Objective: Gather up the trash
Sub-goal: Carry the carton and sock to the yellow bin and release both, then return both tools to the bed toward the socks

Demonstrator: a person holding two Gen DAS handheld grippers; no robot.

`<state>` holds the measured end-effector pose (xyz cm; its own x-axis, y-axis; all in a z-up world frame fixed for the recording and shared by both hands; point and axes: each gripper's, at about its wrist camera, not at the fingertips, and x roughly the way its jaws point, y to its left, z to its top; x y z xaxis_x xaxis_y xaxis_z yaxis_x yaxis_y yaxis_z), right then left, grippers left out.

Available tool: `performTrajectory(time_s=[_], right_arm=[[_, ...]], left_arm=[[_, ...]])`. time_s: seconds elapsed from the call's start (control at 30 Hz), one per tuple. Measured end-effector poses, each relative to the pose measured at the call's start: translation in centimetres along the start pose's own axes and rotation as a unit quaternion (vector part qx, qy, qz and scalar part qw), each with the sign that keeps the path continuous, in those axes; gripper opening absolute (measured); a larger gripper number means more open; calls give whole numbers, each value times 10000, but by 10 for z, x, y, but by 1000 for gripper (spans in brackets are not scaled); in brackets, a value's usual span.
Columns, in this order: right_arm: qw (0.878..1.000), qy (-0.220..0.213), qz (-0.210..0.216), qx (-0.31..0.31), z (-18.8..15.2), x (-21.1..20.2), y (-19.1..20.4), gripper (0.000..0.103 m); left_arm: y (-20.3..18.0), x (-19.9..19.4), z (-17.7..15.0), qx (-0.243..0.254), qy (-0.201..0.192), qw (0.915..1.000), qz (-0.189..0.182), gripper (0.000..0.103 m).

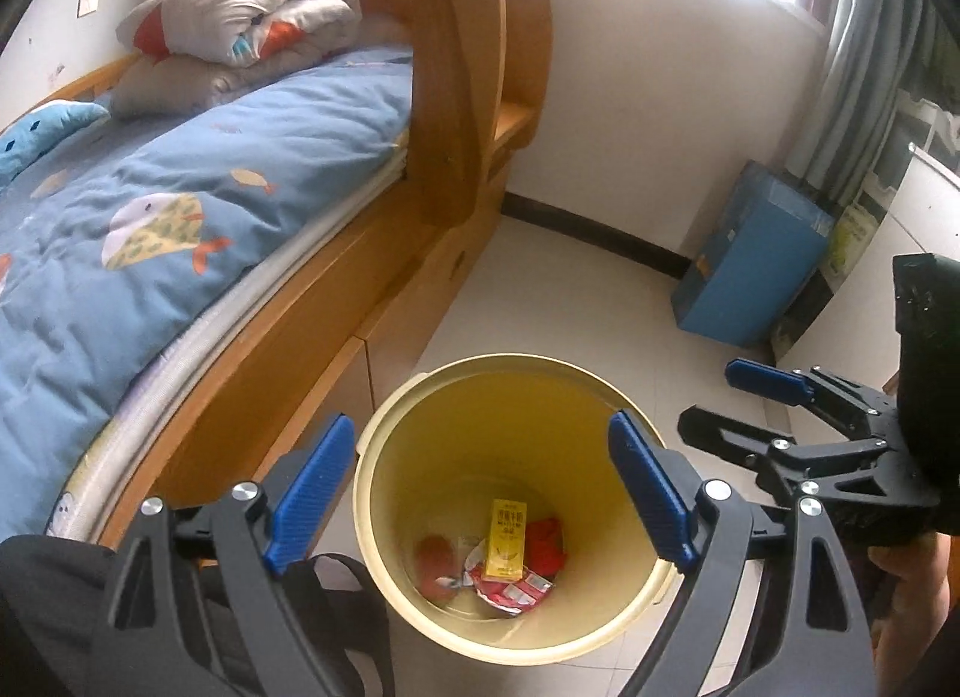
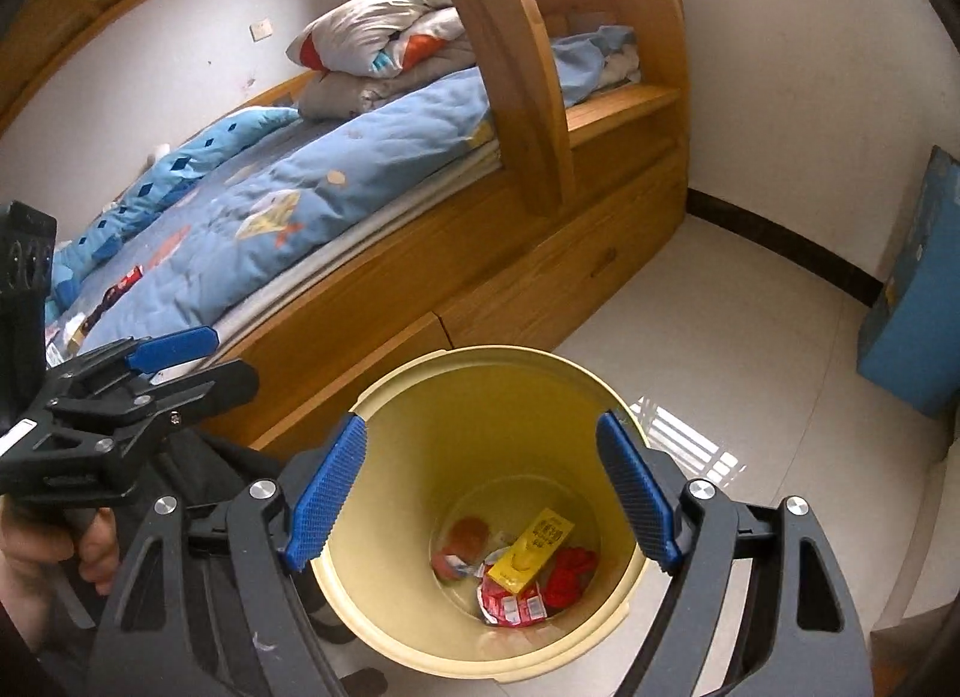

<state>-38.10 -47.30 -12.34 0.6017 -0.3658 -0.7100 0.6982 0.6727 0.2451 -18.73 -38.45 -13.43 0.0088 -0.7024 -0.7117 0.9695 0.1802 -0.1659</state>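
Over the bin's mouth, both grippers stand with their blue pads spread wide and nothing between them. The left gripper [image 1: 480,493] and the right gripper [image 2: 480,493] each look steeply down into the yellow bin [image 1: 600,397], side by side, close together.

Down at the bottom lies what has been collected: a yellow carton [image 1: 507,538] on top, its long axis running roughly away from the fingers, with a red wrapper [image 1: 510,586] under it, a crumpled red piece [image 1: 549,541] to one side and an orange-brown scrap [image 1: 433,556] to the other.

Outward from there, the bin sits on the tiled floor, just beside the wooden bed frame. On the blue quilt [image 2: 252,217], near the bed's edge, a few small packets [image 2: 117,289] show in the right wrist view; they look like more trash, though I cannot say for sure. They lie off to the left of both grippers and above the bin, so the left hand is the nearer one for that reach, I would judge.
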Motion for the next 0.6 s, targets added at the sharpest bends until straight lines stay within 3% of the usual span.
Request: performTrajectory(time_s=[0.33, 0.6], right_arm=[[9998, -130, 138, -95, 10, -3, 14, 77], [9973, -220, 511, -485, 28, 3, 55, 79]], left_arm=[[12, -19, 5, -130, -211, 9997, 6, 86], [36, -57, 9, -273, -593, 9974, 306, 86]])
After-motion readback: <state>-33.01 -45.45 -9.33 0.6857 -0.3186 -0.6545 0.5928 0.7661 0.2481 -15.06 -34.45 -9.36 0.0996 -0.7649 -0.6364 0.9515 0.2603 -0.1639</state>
